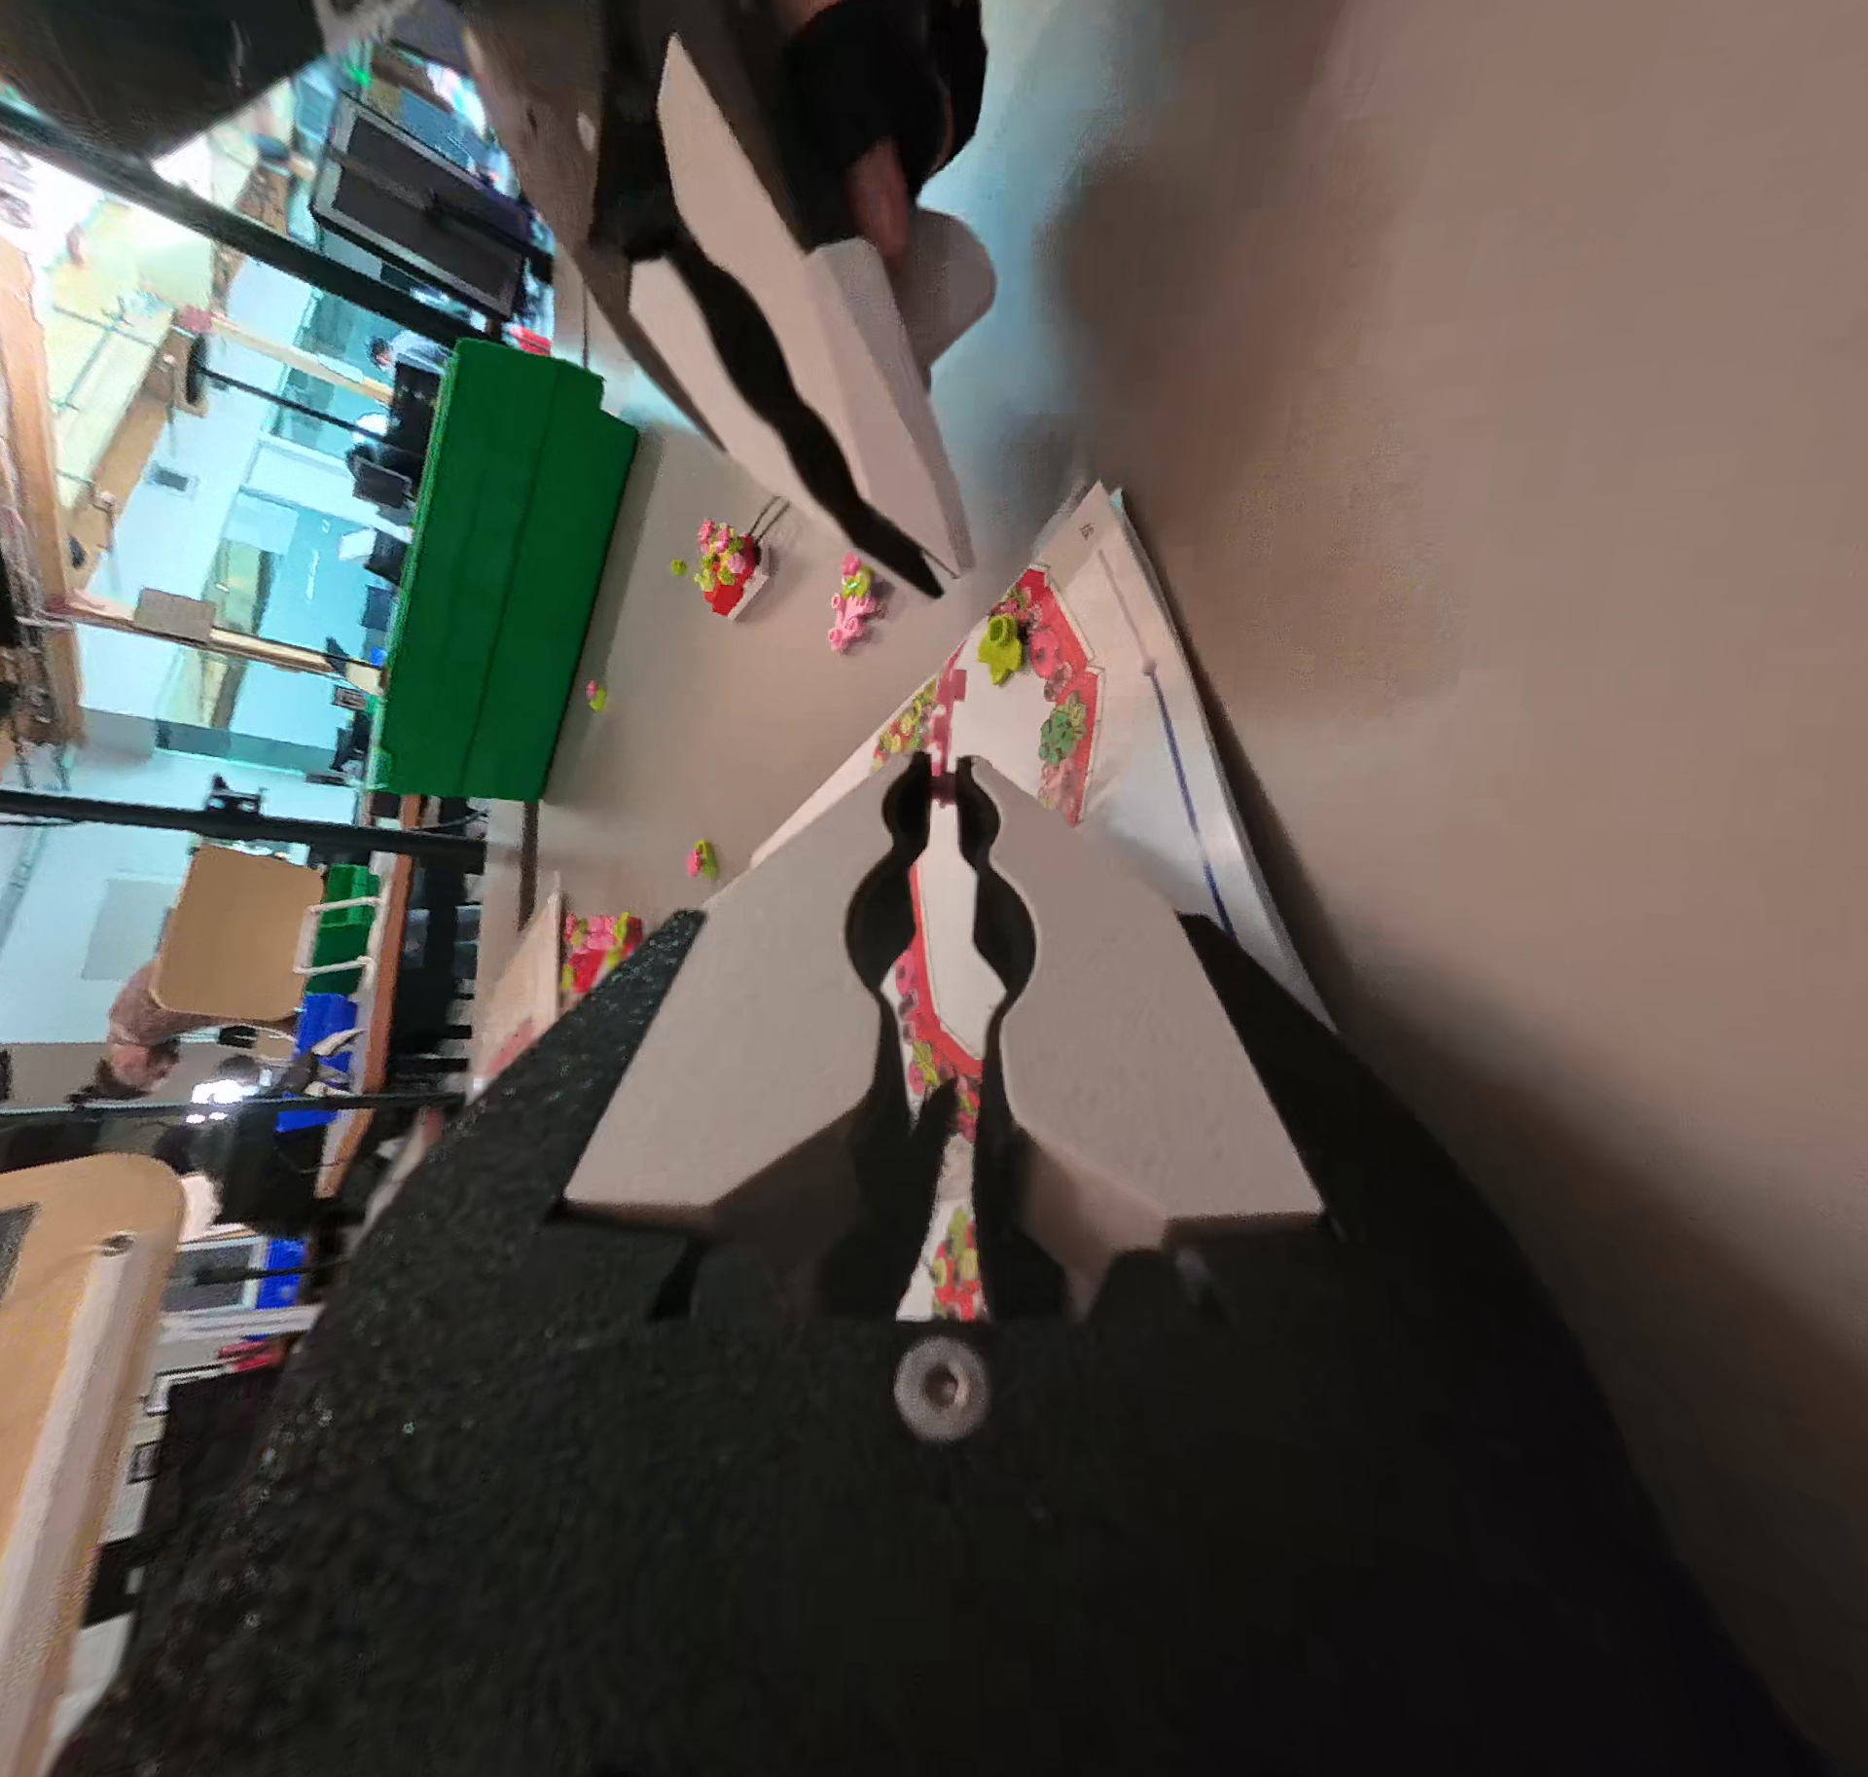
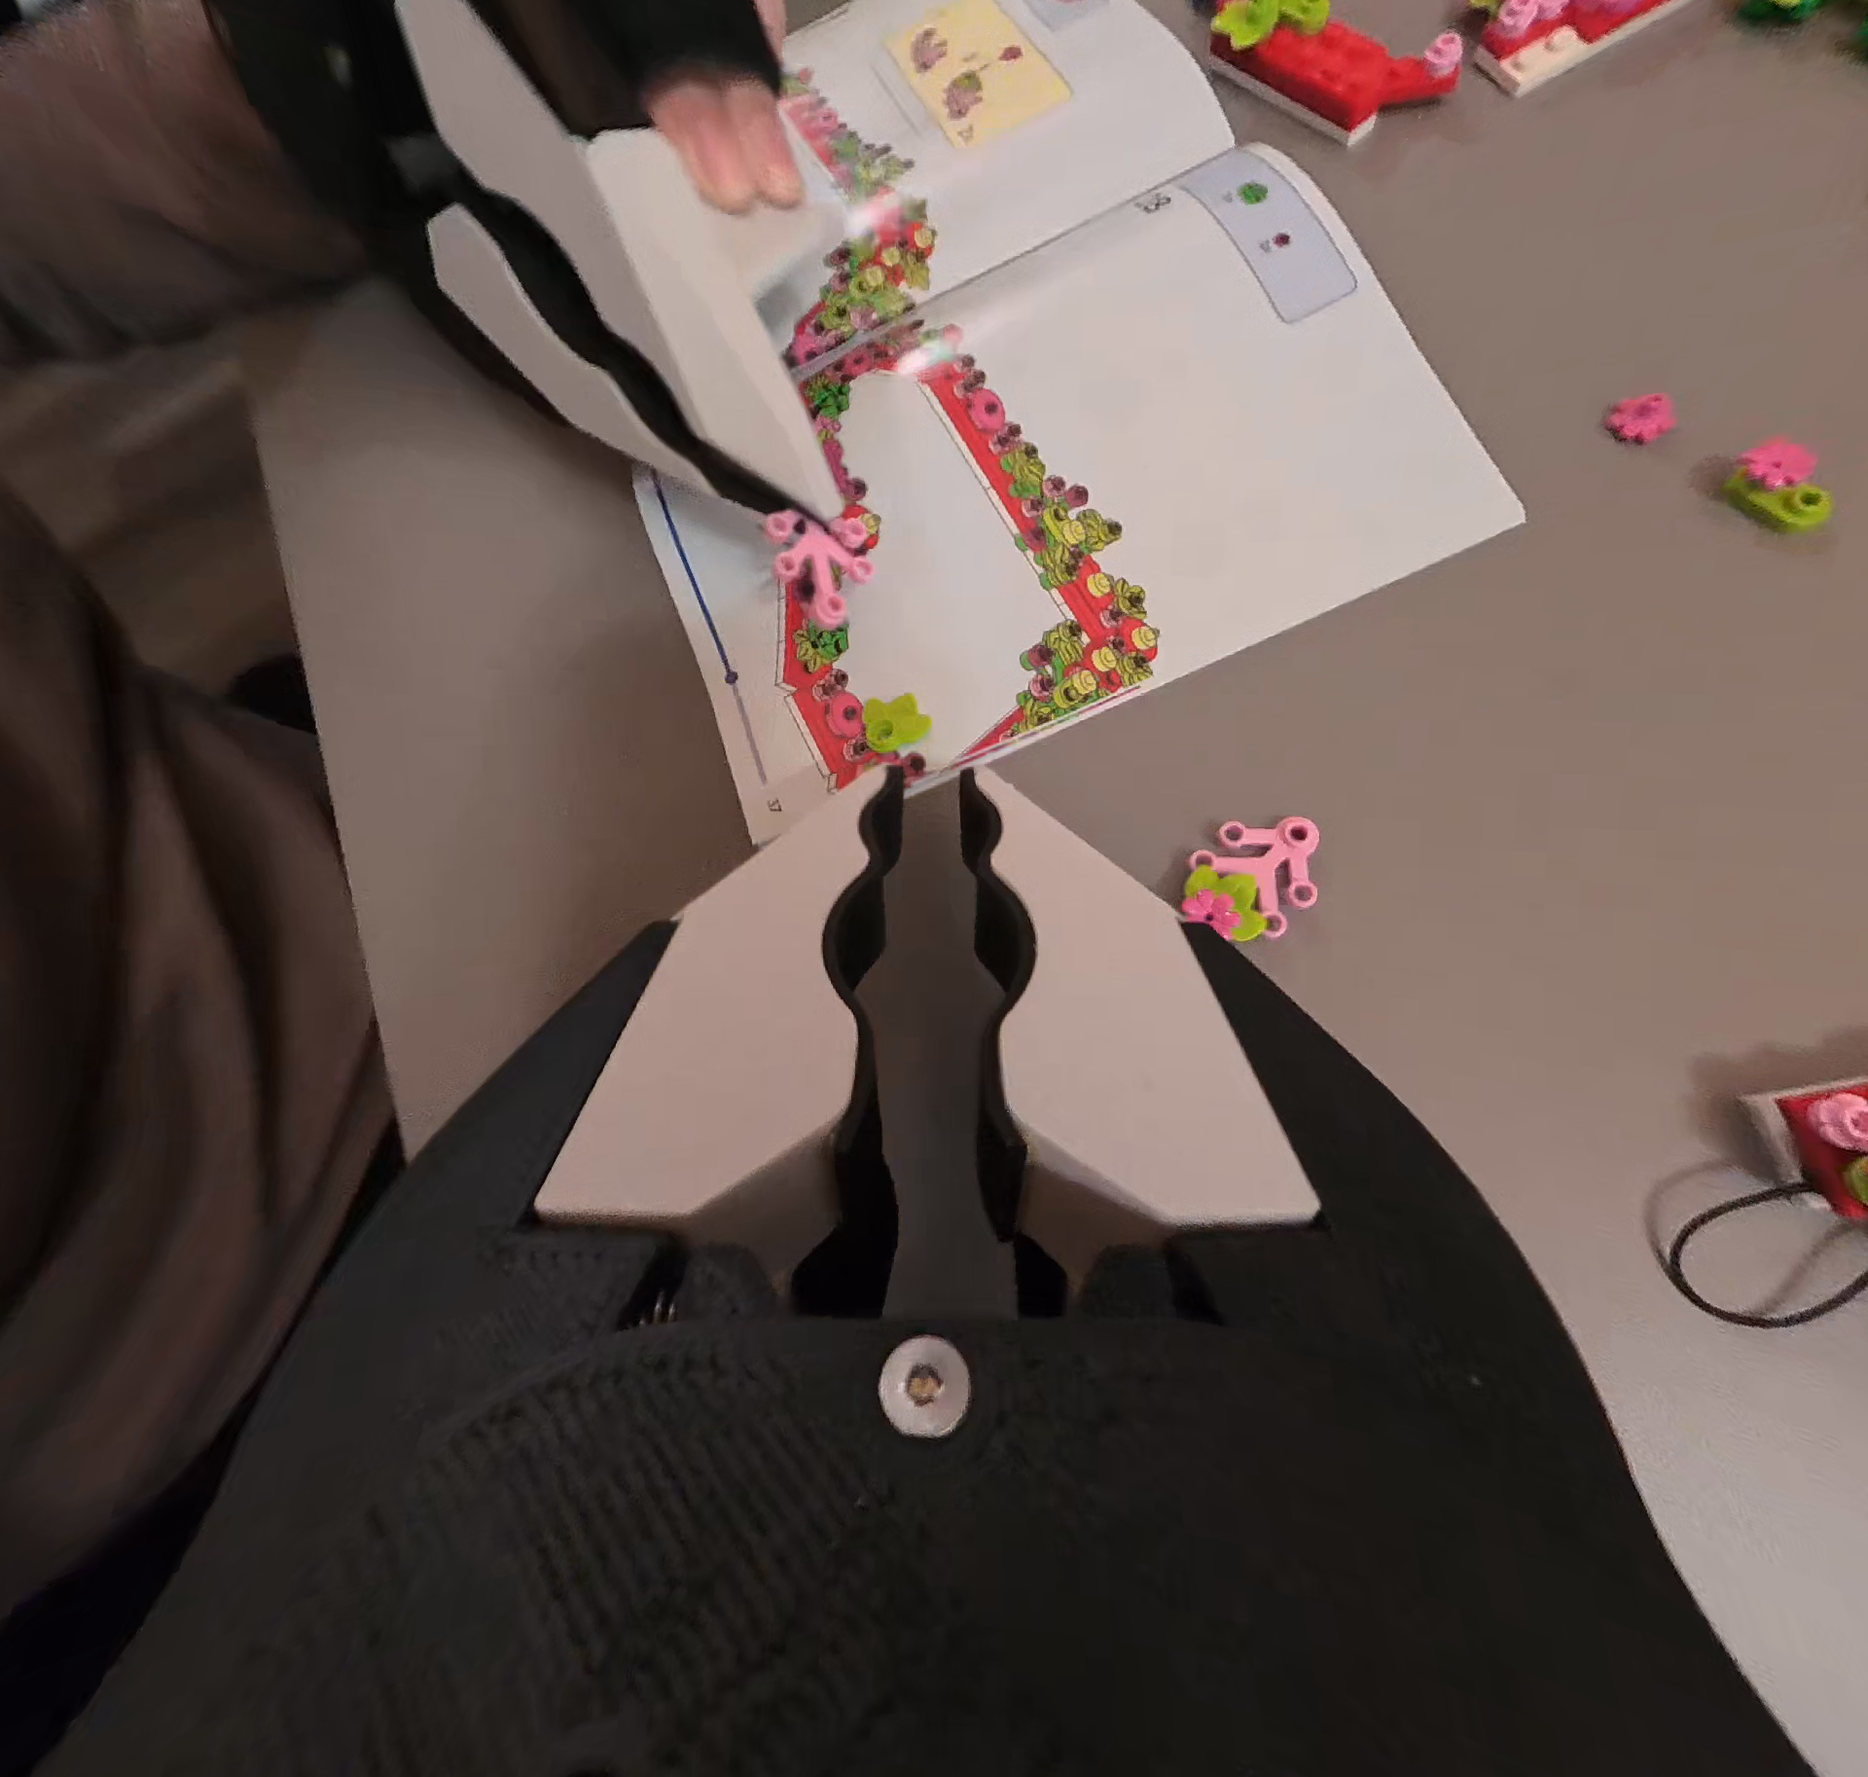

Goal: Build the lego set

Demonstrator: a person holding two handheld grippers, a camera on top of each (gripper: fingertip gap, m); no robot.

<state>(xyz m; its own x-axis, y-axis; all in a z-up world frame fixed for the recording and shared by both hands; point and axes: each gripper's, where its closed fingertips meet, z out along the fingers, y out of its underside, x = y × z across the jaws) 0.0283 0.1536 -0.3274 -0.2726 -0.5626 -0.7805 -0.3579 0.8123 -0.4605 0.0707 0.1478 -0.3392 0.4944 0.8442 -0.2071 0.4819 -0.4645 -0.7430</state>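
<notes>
My left gripper (image 1: 942, 776) is shut on a light pink branch piece (image 1: 948, 707), held over the open instruction booklet (image 1: 1142, 717). In the right wrist view it comes in from the upper left (image 2: 809, 515) with the pink branch piece (image 2: 821, 561) hanging at its tips. My right gripper (image 2: 930, 786) is slightly open and empty at the booklet's (image 2: 1213, 434) near edge. A lime leaf piece (image 2: 895, 722) lies on the page just beyond its tips. In the left wrist view the right gripper (image 1: 935, 581) reaches in from above.
A second pink branch with a lime leaf and flower (image 2: 1253, 879) lies on the grey table (image 2: 1415, 920). Red-and-white wreath segments (image 2: 1324, 60) are at the back, and one with a black cord (image 2: 1819, 1142) at right. Loose flowers (image 2: 1638, 417) lie about. A green bin (image 1: 505, 576) stands farther off.
</notes>
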